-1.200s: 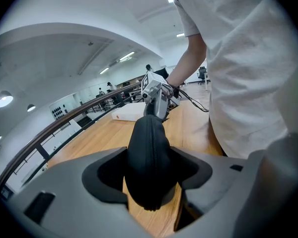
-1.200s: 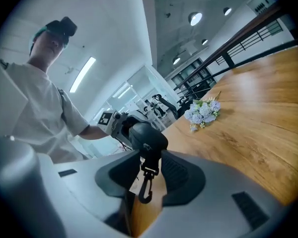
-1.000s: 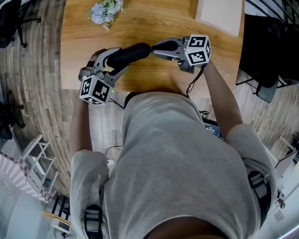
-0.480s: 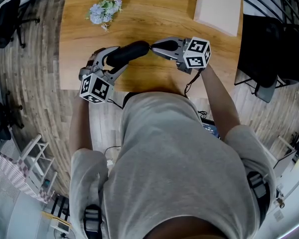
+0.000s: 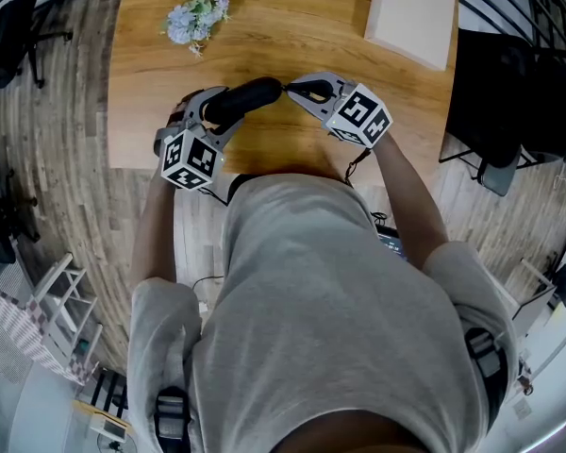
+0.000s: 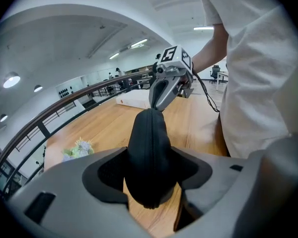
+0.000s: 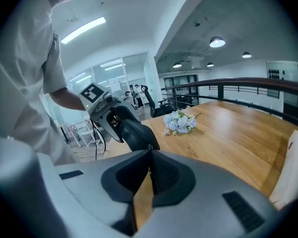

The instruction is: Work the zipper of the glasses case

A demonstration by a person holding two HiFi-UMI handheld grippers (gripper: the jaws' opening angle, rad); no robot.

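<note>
Glasses case point(image 5: 255, 94) over the table's point(image 5: 292, 36) near edge — left gripper point(image 5: 215, 111) at its 8 o'clock, right gripper point(image 5: 288, 89) at 3, on the zipper pull point(image 7: 149, 147); flowers point(image 5: 196, 19) at 11; box point(image 5: 410, 12) at 1 — far corner.

Pale blue flower bunch point(image 5: 197, 19) and white box point(image 5: 412, 9) on wooden table point(image 5: 292, 26), well apart.

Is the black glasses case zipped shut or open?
Looks shut: the zipper seam along the glasses case shows no gap in the left gripper view. Its other side is hidden.

Left tongs point(image 5: 224, 108) are spread in a wide grip, right tongs point(image 5: 289, 87) pinched shut, facing each other.
</note>
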